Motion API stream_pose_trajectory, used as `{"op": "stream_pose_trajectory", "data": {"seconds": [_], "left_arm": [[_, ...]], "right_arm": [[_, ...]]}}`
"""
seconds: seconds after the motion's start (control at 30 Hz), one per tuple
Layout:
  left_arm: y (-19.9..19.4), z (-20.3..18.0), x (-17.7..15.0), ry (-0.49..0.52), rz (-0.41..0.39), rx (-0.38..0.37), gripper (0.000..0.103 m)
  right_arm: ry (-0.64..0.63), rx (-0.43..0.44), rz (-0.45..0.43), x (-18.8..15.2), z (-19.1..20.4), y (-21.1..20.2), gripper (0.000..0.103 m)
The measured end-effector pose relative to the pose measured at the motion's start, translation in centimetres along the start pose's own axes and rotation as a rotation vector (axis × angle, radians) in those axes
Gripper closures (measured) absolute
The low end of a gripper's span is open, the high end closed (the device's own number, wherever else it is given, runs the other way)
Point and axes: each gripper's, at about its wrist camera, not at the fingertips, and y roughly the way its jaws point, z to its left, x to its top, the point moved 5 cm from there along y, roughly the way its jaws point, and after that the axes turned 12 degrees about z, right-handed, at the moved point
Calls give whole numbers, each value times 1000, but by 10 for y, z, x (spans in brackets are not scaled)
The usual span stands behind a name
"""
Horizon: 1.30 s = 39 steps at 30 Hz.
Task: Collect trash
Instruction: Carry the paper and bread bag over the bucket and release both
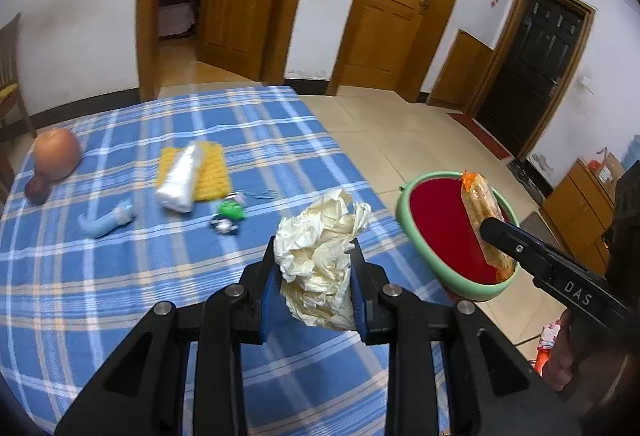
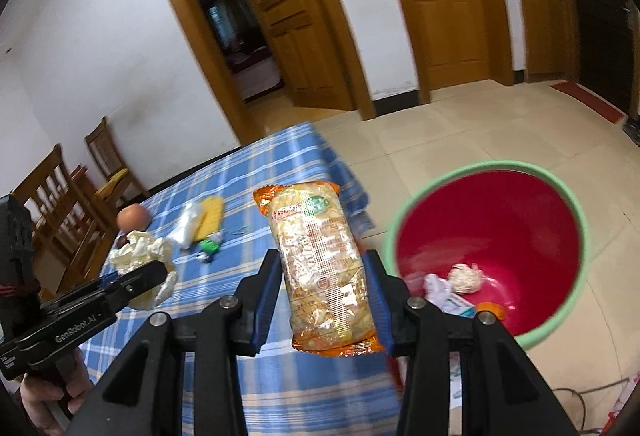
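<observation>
Crumpled cream paper wad [image 1: 320,260] and orange snack wrapper [image 2: 326,268] held aloft beside red bin [image 2: 576,236]

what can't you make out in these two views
- Bin bottom: left wrist view, hidden by its near wall, the wrapper and the right gripper.
- Small items on the table: left wrist view, blurred and too small to name.
- Scraps in the bin: right wrist view, blurred.
- Wrapper print: right wrist view, unreadable.
</observation>
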Motion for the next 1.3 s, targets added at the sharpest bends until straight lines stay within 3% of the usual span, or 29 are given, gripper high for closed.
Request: {"op": "stream_pose_trajectory", "data": {"seconds": [0.73,1.3], "left_arm": [[73,-104,23,181,106,-58,73],[130,-162,26,290,187,-89,73]], "right_arm": [[221,-141,4,-12,-126,8,57],[316,-161,-52,-16,-166,-6,55]]}}
